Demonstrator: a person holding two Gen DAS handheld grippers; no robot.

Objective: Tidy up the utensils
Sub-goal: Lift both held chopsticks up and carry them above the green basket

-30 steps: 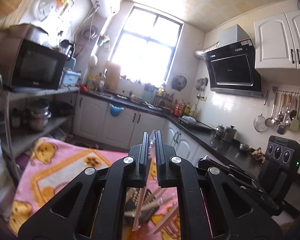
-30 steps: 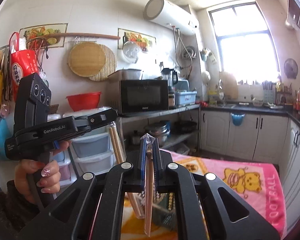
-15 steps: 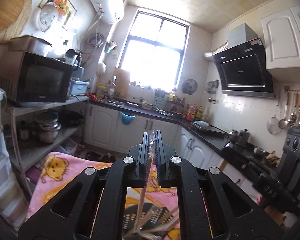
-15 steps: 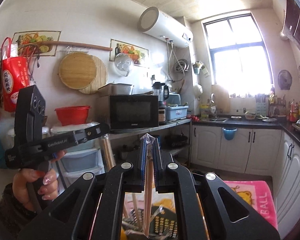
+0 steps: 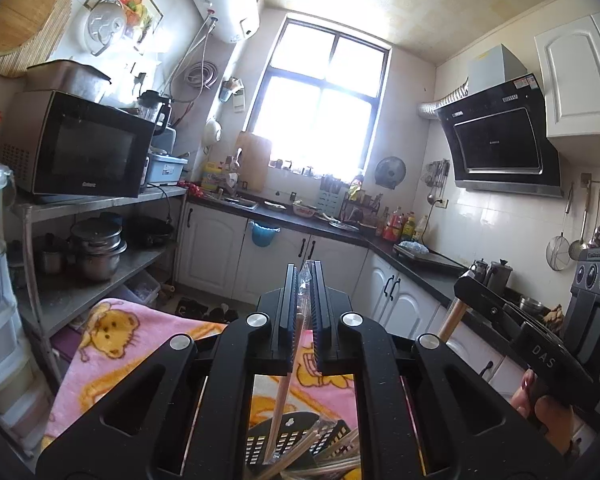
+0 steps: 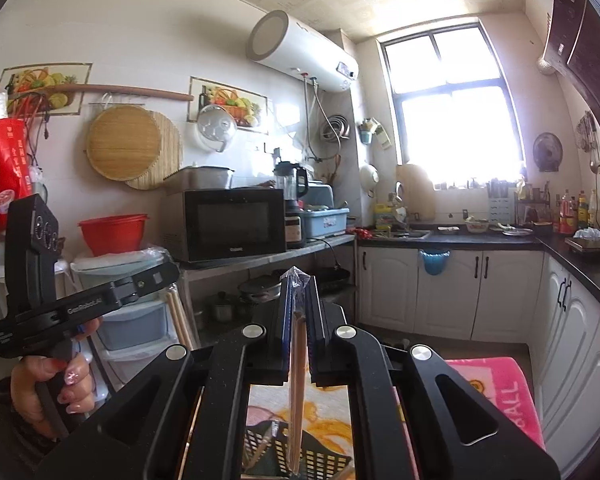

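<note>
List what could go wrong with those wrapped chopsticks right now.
1. The left gripper pinches only the top of its wrapped chopsticks; the slick wrapper might slip free.
2. The right gripper holds its pair the same way, dangling over the black basket; a swing could snag the rim.

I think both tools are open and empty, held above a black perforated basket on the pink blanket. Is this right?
Not quite. Both tools are shut, each on wrapped chopsticks: the left tool grips the pair in the left wrist view, the right tool grips the pair in the right wrist view. They are held above the black perforated basket on the pink blanket.
</note>
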